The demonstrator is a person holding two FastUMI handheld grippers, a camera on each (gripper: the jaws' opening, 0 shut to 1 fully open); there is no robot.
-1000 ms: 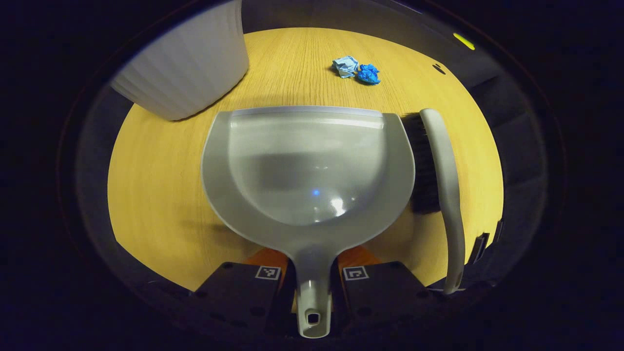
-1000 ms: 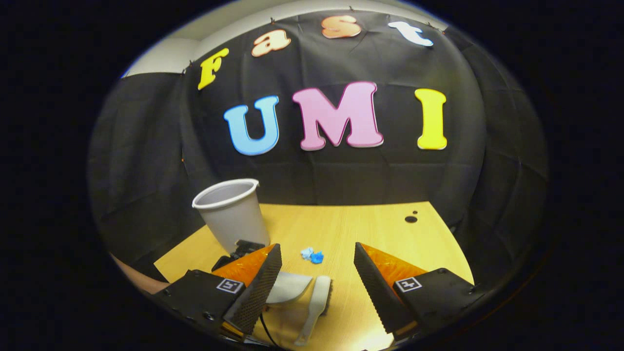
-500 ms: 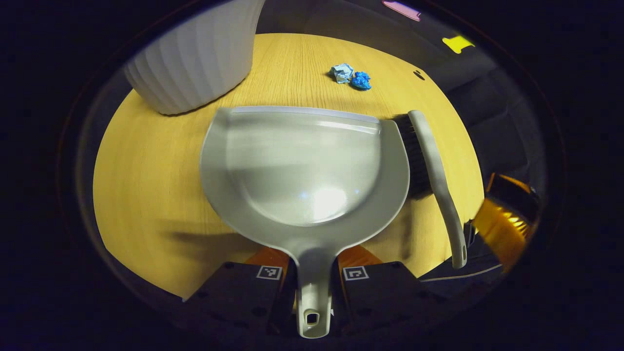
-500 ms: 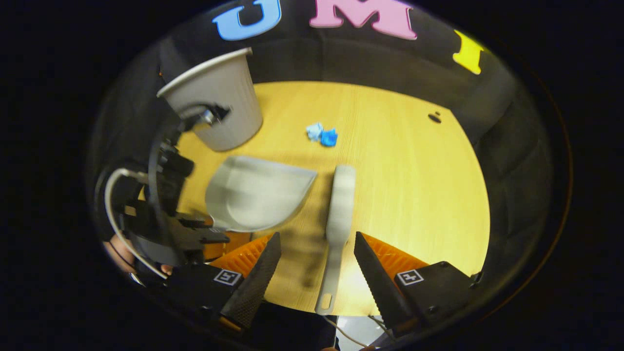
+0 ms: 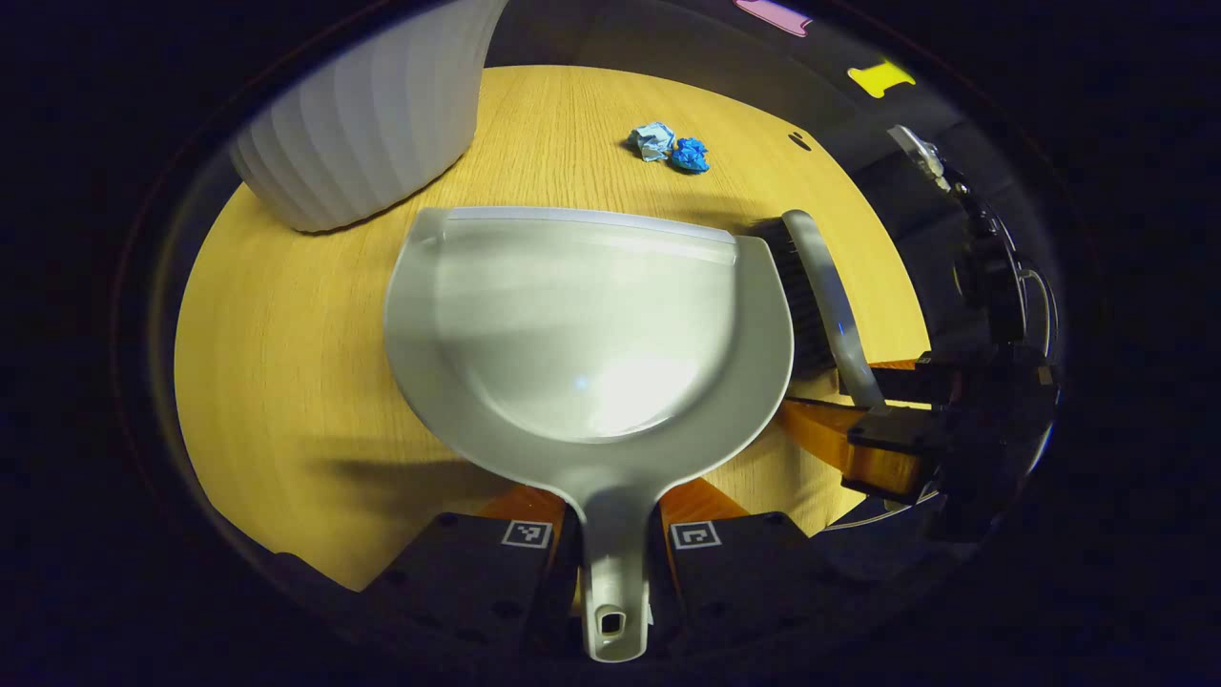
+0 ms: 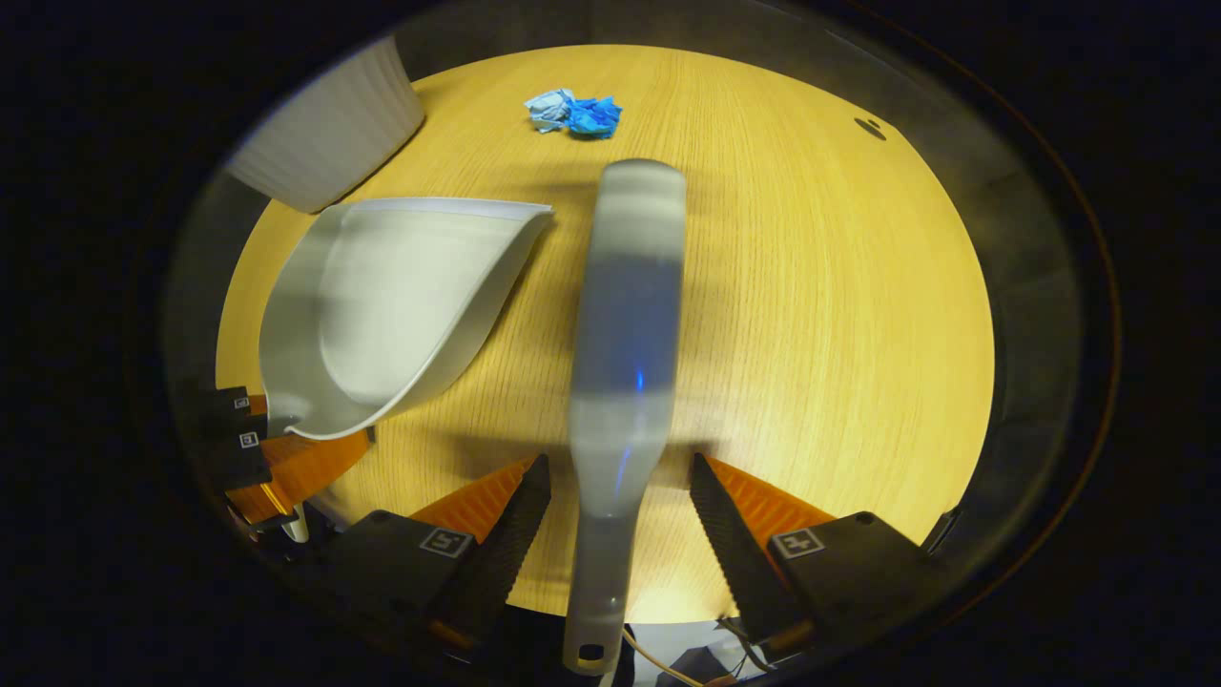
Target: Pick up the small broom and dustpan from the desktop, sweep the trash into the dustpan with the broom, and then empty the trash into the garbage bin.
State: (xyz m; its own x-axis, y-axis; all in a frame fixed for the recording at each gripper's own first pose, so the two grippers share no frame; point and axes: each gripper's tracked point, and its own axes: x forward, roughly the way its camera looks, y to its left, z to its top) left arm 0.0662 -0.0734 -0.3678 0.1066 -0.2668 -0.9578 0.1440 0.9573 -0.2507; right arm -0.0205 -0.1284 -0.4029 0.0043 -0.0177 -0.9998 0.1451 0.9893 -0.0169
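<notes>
Left gripper (image 5: 615, 534) fingers closed onto dustpan (image 5: 587, 324) handle; pan empty, flat on the wooden desktop (image 5: 286, 363). Right gripper (image 6: 618, 520) jaws spread, straddling the broom (image 6: 625, 334) handle without touching it. Broom lies just beside the pan. Crumpled blue paper trash (image 6: 572, 112) sits farther off. White ribbed garbage bin (image 5: 367, 124) stands near the pan; contents not visible.

my round wooden desktop (image 6: 811, 315) carries the grey dustpan (image 5: 591, 324) with the small broom (image 6: 625, 363) just beside it. two crumpled blue paper scraps (image 6: 572, 112) and a white ribbed garbage bin (image 5: 372, 114) sit farther back.
</notes>
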